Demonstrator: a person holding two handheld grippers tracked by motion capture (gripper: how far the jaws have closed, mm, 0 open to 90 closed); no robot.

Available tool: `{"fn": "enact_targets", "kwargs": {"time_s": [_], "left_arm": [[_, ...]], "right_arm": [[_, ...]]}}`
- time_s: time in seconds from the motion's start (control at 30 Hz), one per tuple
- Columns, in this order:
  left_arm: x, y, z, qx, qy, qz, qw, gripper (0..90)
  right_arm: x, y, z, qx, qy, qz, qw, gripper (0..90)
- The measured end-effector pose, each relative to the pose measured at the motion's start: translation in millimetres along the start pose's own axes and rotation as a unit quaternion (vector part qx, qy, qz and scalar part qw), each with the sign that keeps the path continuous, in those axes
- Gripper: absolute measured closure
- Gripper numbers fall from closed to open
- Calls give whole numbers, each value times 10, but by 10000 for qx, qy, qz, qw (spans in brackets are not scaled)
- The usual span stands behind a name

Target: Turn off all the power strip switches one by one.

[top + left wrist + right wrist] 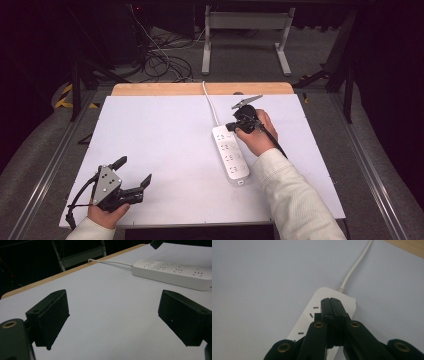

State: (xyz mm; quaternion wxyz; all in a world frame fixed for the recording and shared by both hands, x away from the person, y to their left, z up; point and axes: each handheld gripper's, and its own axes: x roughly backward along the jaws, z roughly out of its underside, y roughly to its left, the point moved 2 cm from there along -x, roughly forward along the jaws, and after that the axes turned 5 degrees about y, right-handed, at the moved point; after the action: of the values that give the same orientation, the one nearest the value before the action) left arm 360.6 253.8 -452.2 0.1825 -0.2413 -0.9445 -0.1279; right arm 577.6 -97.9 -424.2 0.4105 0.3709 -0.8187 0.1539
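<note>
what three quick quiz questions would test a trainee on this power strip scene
1. True or false: the right gripper has its jaws closed together over the cord end of the power strip.
2. Which gripper stands open over bare table: A left gripper, B right gripper?
3. Where does the white cord run from the strip?

Key
1. True.
2. A; its jaws are spread with nothing between them.
3. Toward the far wooden edge of the table.
</note>
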Motion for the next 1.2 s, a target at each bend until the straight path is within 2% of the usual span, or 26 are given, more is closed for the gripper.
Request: {"fn": "enact_targets", "kwargs": {"time_s": [0.1, 0.53, 0.93, 1.2], "left_arm": [[-5, 1, 0, -22, 10, 14, 10000, 105], [-3, -2, -1, -14, -3, 2, 10000, 105], [-6, 1, -2, -57, 11, -1, 10000, 105], [-1, -5, -2, -26, -4, 7, 10000, 105]], "right_arm": [[-63, -29, -6, -22, 20, -1, 10000, 900], [-268, -102, 44, -50, 418, 96, 9991, 900], [-327, -109, 64, -43, 595, 114, 9982, 900], [-338, -91, 70, -54, 620, 132, 9980, 900]]}}
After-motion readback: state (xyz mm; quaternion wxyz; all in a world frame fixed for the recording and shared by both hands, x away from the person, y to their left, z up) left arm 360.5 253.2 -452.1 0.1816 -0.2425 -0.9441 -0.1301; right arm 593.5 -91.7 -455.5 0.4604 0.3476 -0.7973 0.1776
